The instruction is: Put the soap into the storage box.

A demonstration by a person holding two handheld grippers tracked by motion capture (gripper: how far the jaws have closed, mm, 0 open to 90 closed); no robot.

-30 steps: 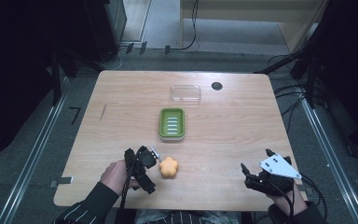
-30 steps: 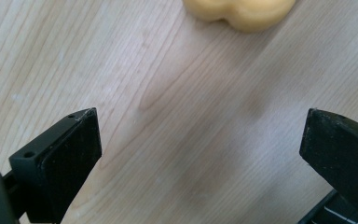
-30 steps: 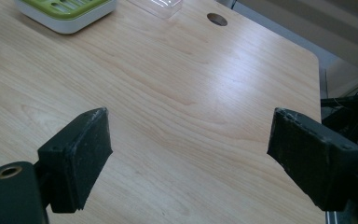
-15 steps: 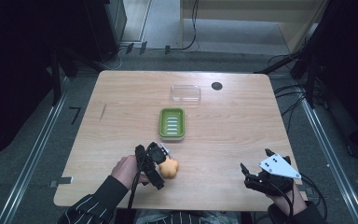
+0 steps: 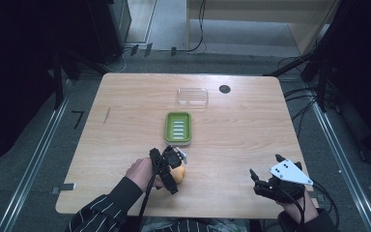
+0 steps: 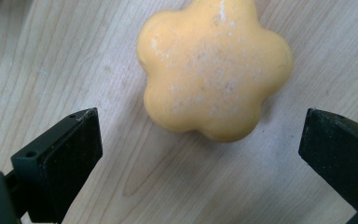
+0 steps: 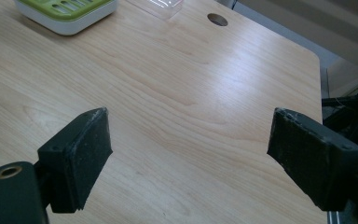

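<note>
Soap (image 6: pixel 214 70), orange and flower-shaped with a pale dusting on top, lay flat on the wooden bench (image 5: pixel 251 140) near the person's edge, left of the middle. The left tongs (image 5: pixel 172 164) hung directly over it, pointing down; in the left gripper view the two black jaws stood wide apart, one on each side of the soap and clear of it, with bare wood showing between each pad and the soap's lobes. From above, the left hand (image 5: pixel 142 171) and the tongs' body hid most of the soap, leaving a sliver of orange at their right.

A green soap dish (image 5: pixel 178 128) with a slotted insert sat just beyond the soap toward the middle of the bench, and a clear plastic lid (image 5: pixel 192 97) lay farther back, beside a round dark hole (image 5: pixel 224 89) in the benchtop.

The right tongs (image 5: pixel 261 182) rested low at the near right corner, well apart from the soap, jaws spread wide over bare wood and holding nothing.
</note>
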